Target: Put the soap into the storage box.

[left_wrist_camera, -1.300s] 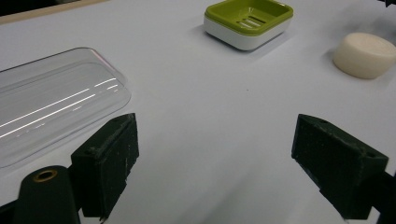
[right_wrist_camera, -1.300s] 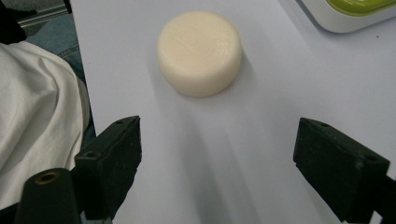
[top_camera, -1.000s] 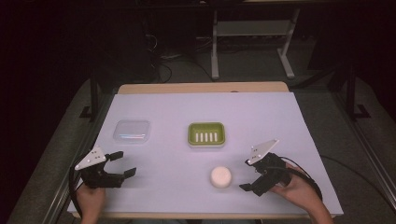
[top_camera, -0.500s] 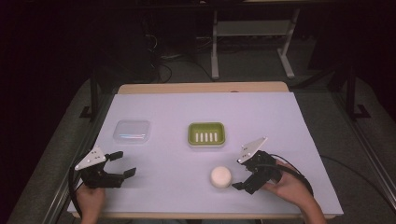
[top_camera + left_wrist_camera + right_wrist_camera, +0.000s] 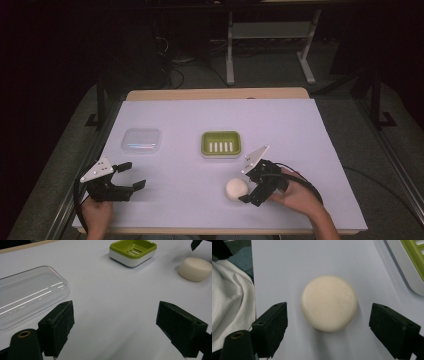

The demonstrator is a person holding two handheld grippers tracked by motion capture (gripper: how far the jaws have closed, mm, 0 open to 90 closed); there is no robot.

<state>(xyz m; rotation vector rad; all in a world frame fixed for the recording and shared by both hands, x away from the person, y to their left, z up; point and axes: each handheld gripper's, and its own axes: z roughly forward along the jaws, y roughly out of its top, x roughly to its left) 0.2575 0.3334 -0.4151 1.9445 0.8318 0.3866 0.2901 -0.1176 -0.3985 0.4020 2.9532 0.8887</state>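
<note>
Two claws w/ black jaws work over a white surface (image 5: 300, 130). Right claw (image 5: 248, 186), lower right of centre in high view, aims at the round cream soap bar (image 5: 236, 189), jaws spread wide either side w/o touching it; likely lined up for a grab. Green slotted soap dish (image 5: 220, 143) sits centre frame, just above the bar, prob. its destination. Clear plastic lid (image 5: 141, 140) lies left of the dish. Left claw (image 5: 131, 177), lower left, is wide open too, holding nothing, parked near the lid.

The right tongs (image 5: 250, 186) have closed in beside the soap (image 5: 236, 189).
</note>
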